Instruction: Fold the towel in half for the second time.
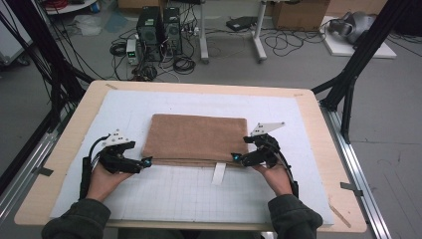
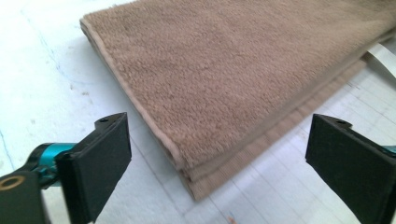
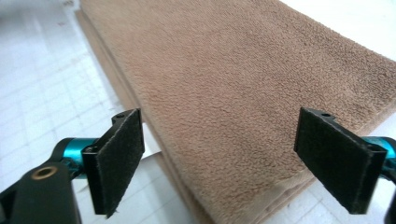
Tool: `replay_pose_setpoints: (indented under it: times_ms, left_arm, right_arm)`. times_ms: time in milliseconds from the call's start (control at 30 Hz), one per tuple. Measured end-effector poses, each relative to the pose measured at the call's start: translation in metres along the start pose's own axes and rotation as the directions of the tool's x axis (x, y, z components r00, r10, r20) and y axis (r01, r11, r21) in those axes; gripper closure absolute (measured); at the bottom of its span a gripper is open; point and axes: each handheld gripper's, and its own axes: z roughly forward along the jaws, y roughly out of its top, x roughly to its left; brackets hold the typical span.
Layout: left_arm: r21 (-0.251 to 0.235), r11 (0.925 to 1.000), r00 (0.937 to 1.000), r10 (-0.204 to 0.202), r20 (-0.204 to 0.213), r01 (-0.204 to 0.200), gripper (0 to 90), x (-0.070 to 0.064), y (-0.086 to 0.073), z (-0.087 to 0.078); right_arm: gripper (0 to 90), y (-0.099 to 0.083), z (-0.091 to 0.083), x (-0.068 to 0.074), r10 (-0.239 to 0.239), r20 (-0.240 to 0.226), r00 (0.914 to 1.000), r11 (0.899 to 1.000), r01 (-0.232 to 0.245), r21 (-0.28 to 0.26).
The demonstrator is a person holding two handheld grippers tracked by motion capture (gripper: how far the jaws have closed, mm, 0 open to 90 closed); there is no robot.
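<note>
Both grippers, left (image 1: 147,162) & right (image 1: 234,157), jaws apart at folded brown towel (image 1: 199,137) near corners; pinch all layers evenly before lifting.

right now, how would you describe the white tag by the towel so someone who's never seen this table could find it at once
On the white gridded mat that covers the wooden table lies a folded brown towel. Along the towel's near edge, close to the right gripper, a small white tag sticks out toward the person. It is the one flat white strip that pokes from under the brown cloth.
</note>
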Motion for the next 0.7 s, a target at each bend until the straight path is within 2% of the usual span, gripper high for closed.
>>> replay_pose_setpoints:
  times_ms: [100,333,533,700]
  left_arm:
    - [-0.005,0.9999,0.9999,0.009,-0.007,-0.009,6.1,-0.001,-0.001,-0.006]
    - [-0.010,0.9998,0.9997,0.020,-0.012,-0.020,6.1,-0.003,-0.005,-0.020]
    - [-0.013,0.9998,0.9997,0.016,-0.017,-0.016,5.6,-0.005,-0.010,-0.027]
    - [-0.012,0.9999,0.9998,0.011,-0.014,-0.011,5.6,-0.007,-0.017,-0.029]
  right_arm:
    - [13.5,-0.001,-0.005,0.003,-0.014,0.007,0.9999,1.000,0.014,-0.013]
    - [12.3,-0.006,-0.015,0.007,-0.010,0.015,0.9998,1.000,0.011,-0.019]
    - [12.1,-0.019,-0.025,0.007,0.013,0.017,0.9998,0.999,-0.012,-0.035]
    - [12.1,-0.033,-0.035,0.007,0.014,0.033,0.9994,0.999,-0.013,-0.031]
